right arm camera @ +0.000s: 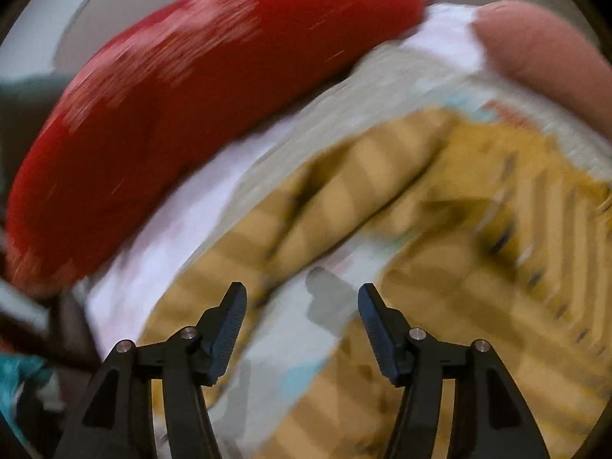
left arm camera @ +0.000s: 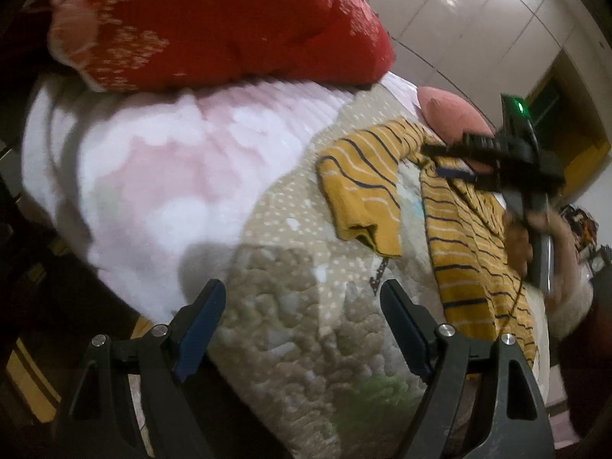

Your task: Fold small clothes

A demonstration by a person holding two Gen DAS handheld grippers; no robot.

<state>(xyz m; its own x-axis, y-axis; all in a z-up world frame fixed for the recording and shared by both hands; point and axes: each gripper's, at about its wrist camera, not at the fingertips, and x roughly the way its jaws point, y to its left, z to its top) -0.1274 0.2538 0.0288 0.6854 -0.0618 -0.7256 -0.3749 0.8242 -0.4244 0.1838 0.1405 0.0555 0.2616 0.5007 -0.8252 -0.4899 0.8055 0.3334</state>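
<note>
A small mustard-yellow garment with dark and white stripes (left arm camera: 470, 229) lies spread on the quilted bedcover (left arm camera: 298, 306), one sleeve (left arm camera: 359, 191) folded out to the left. My left gripper (left arm camera: 302, 302) hovers open over the bare quilt, left of the garment, nothing between its fingers. The right gripper (left arm camera: 447, 160) appears in the left wrist view above the garment's top, held by a hand (left arm camera: 524, 241). In the blurred right wrist view my right gripper (right arm camera: 302, 306) is open above the striped garment (right arm camera: 459, 229), with nothing between its jaws.
A red patterned blanket (left arm camera: 229, 26) is heaped at the back over a pale pink fleece blanket (left arm camera: 160, 176). A pink pillow (left arm camera: 451, 114) lies beyond the garment. White wardrobe doors (left arm camera: 478, 19) stand behind the bed. The bed edge drops off at the left.
</note>
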